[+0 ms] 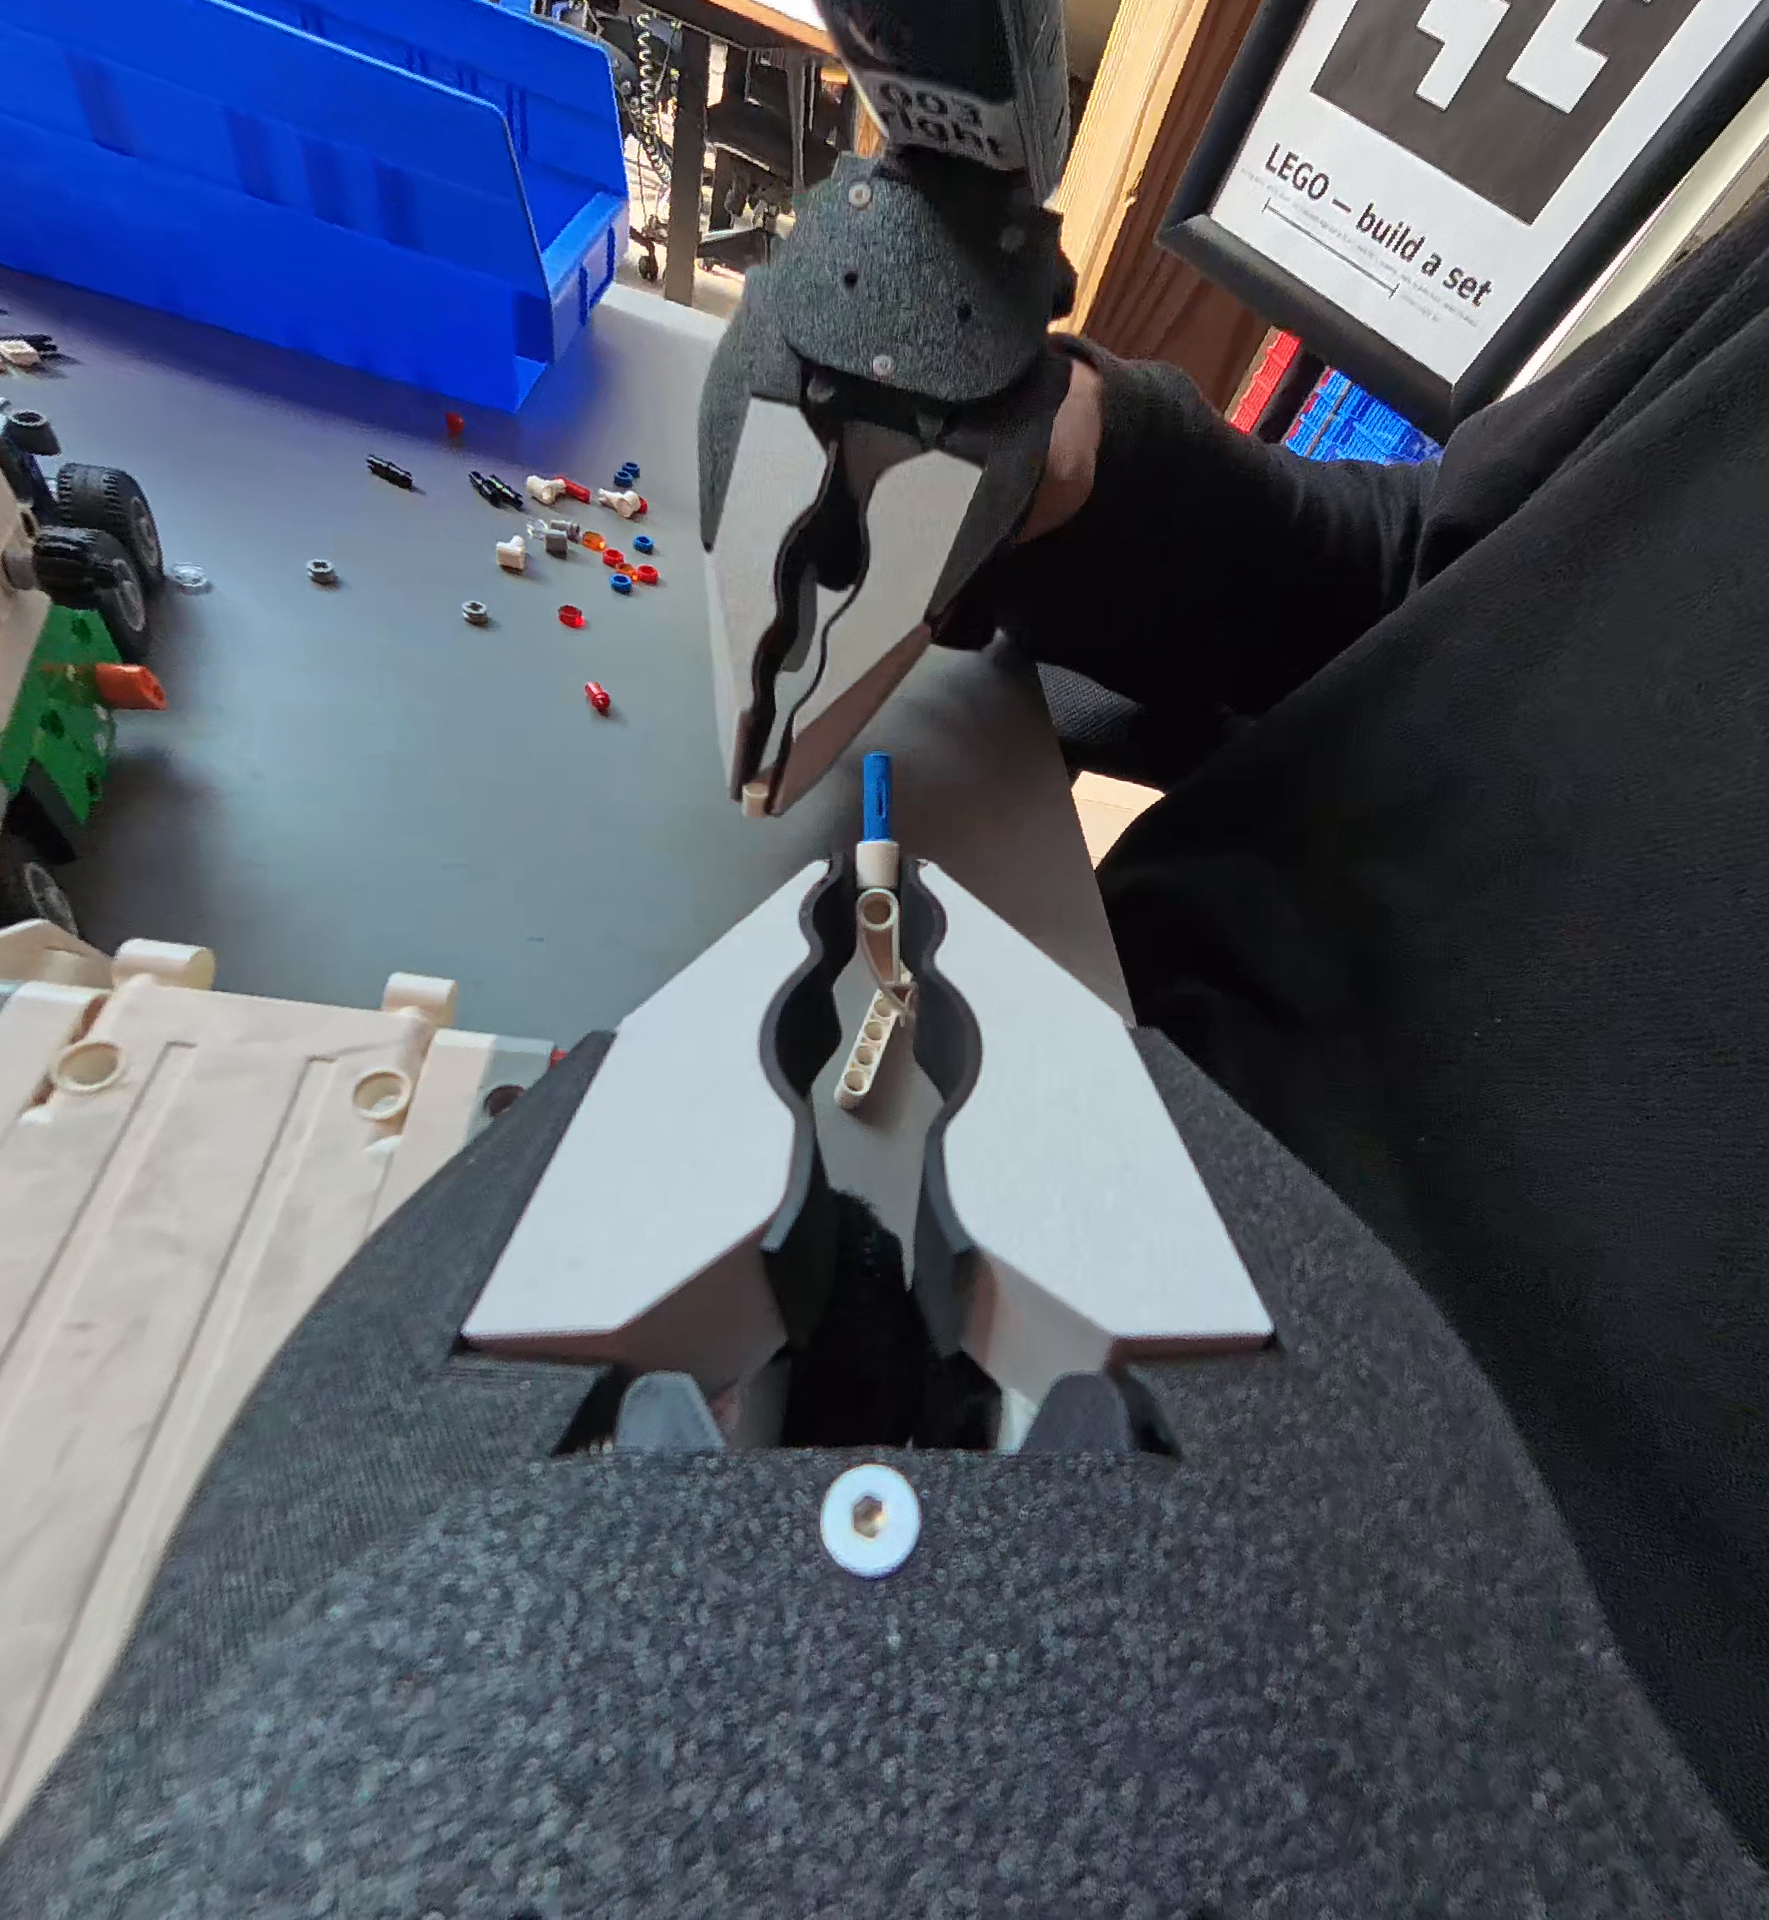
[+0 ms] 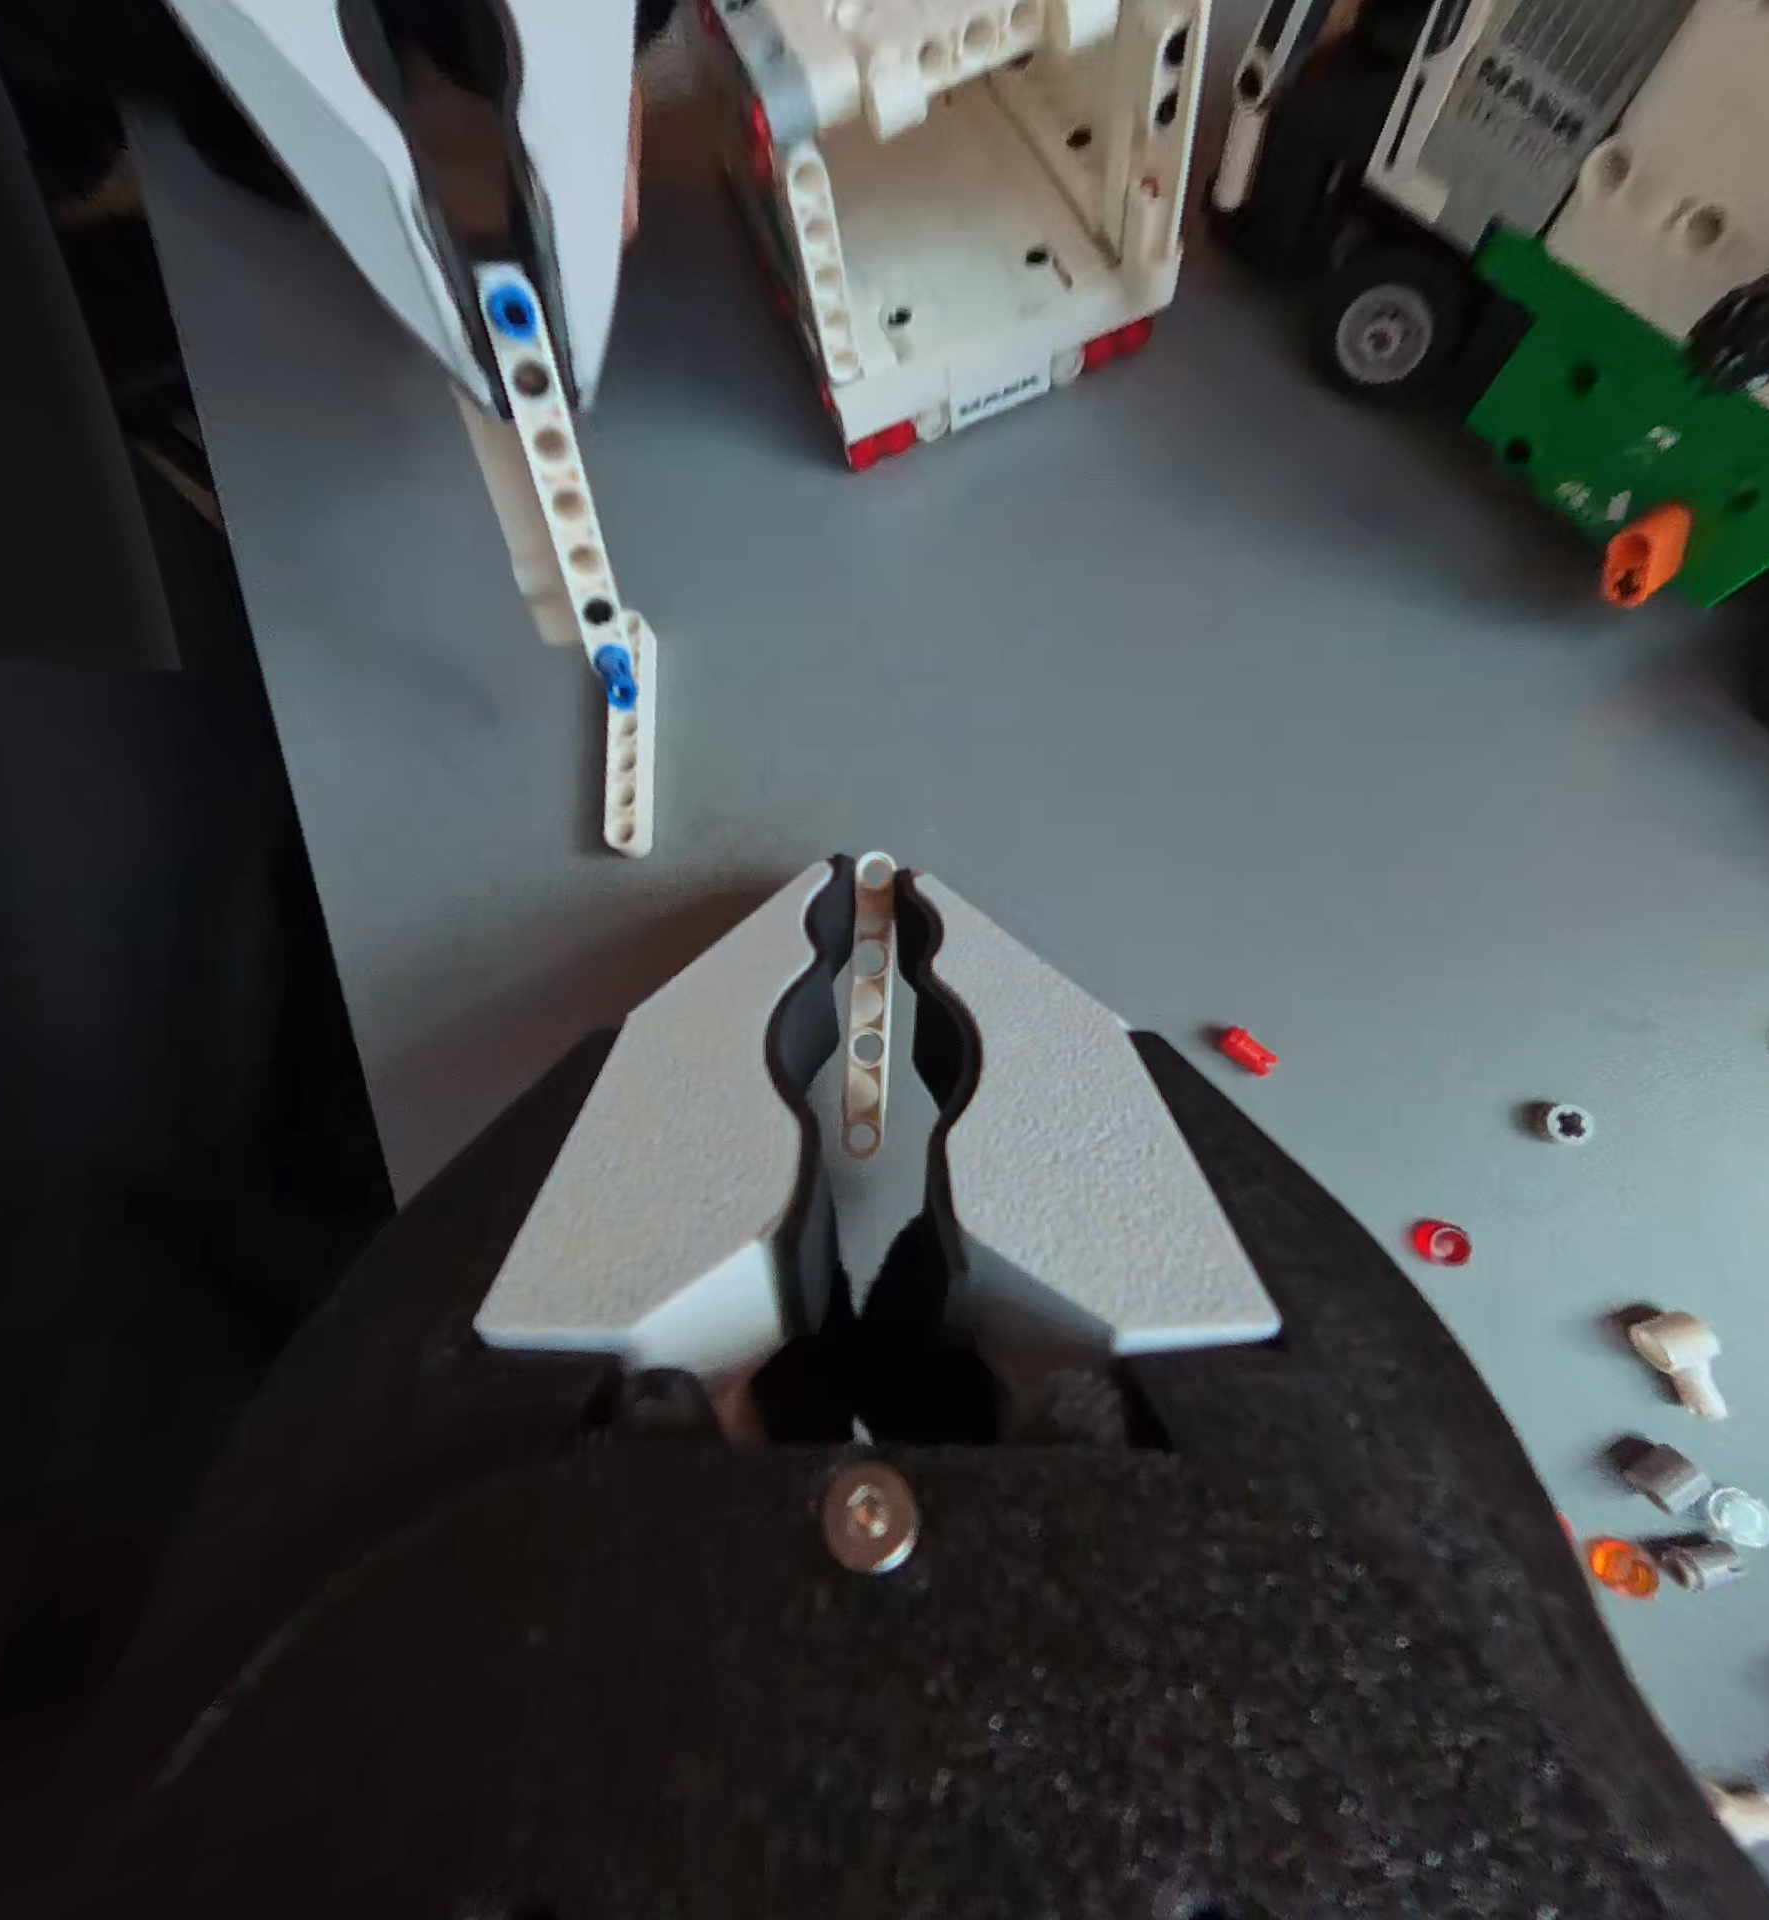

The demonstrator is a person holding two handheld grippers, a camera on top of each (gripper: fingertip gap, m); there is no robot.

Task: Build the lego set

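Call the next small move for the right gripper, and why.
Probably ease the right gripper toward the left gripper and line its white beam up with the blue pin. Both grippers are shut on white beams, the pin's end sticks out bare, and a gap separates the parts.

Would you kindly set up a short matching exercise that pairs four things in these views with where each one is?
Things:
1. white beam assembly with blue pins
2. short white beam
3. orange connector
4. red pin

Places:
A. loose on the grey table
B. in the right tongs
C. on the green truck part
D. in the left tongs

Pairs: 1-D, 2-B, 3-C, 4-A
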